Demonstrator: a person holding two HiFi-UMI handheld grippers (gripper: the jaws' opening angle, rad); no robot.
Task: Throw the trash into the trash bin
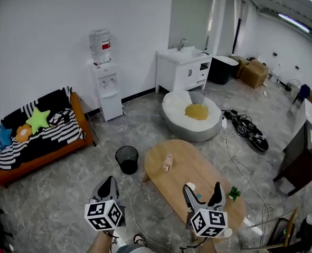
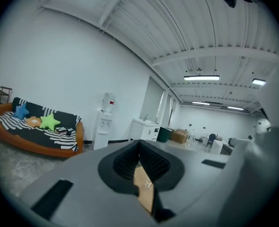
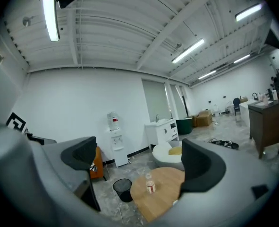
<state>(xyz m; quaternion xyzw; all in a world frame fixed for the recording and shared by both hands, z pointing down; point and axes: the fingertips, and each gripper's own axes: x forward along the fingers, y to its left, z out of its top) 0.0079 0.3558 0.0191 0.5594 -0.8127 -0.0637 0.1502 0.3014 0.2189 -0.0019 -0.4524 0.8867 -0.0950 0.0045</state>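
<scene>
A small cup with a red band [image 1: 168, 163] stands on the oval wooden table [image 1: 177, 157], also visible as the cup [image 3: 150, 187] in the right gripper view. A black mesh trash bin [image 1: 126, 159] sits on the floor just left of the table, the same bin [image 3: 123, 189] in the right gripper view. My right gripper [image 1: 202, 190] hovers over the table's near part, open and empty, as the right gripper [image 3: 141, 162] view confirms. A small white scrap [image 1: 190, 185] lies by its left finger. My left gripper [image 1: 107, 187] is over the floor near the bin, shut; the left gripper [image 2: 140, 148] view shows nothing held.
A small green item [image 1: 234, 194] lies on the table's right end. An orange sofa [image 1: 34, 141] stands at the left, a water dispenser [image 1: 105, 83] against the wall, a white beanbag [image 1: 191, 117] beyond the table. Cables [image 1: 245, 126] trail on the floor at the right, near a dark desk [image 1: 302, 159].
</scene>
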